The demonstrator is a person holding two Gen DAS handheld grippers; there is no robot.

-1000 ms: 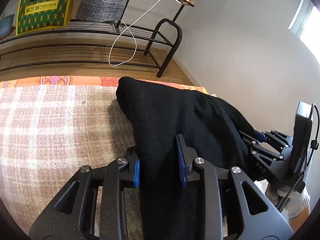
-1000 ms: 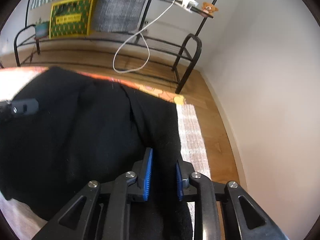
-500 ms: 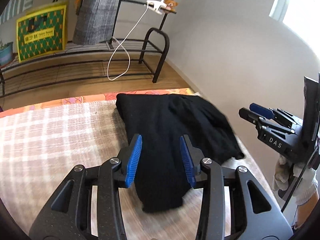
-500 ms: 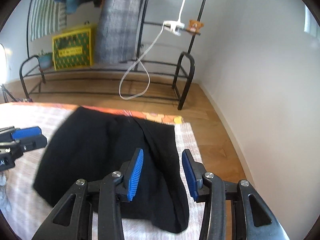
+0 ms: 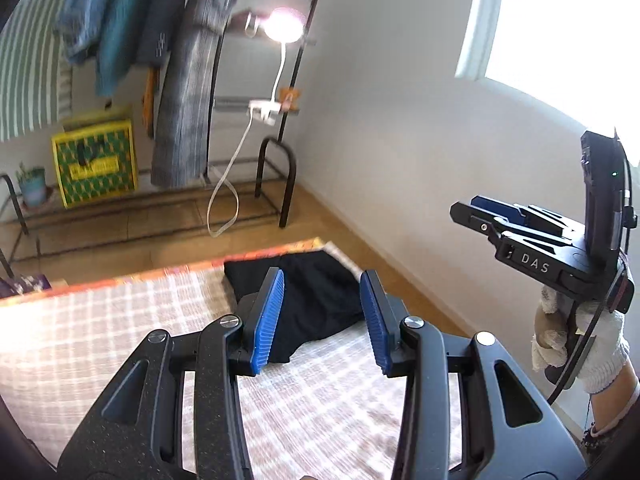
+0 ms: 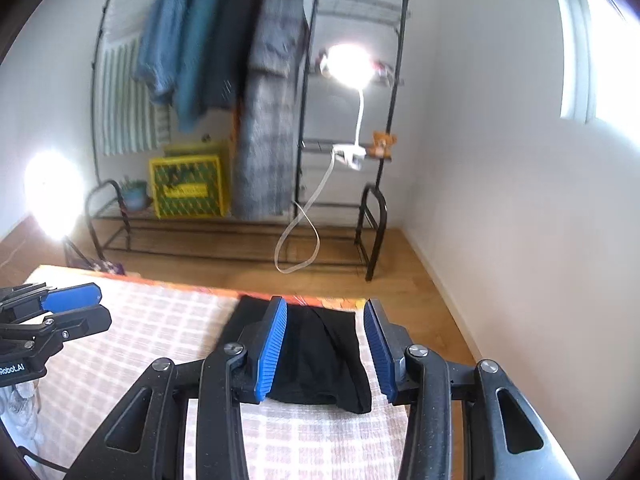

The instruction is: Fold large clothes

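Observation:
A folded black garment (image 5: 316, 300) (image 6: 320, 352) lies at the far right corner of the checked bed cover (image 5: 100, 340) (image 6: 160, 332). My left gripper (image 5: 322, 320) hangs open high above it, nothing between its blue pads. My right gripper (image 6: 326, 344) is open too and well above the cloth, holding nothing. In the left wrist view the right gripper (image 5: 500, 216) shows at the right, carried by a gloved hand (image 5: 580, 344). The left gripper (image 6: 60, 312) shows at the left edge of the right wrist view.
Beyond the bed stands a black clothes rack (image 6: 304, 160) with hanging coats (image 6: 264, 112), a yellow-green box (image 6: 188, 190), a small potted plant (image 6: 134, 196) and a lit clip lamp (image 6: 348, 64) with a dangling white cable. A white wall (image 6: 500, 200) runs along the right, wooden floor below.
Both grippers let go of the black garment, opened and rose high above the bed. The garment now lies folded on the cover and looks much smaller and farther away.

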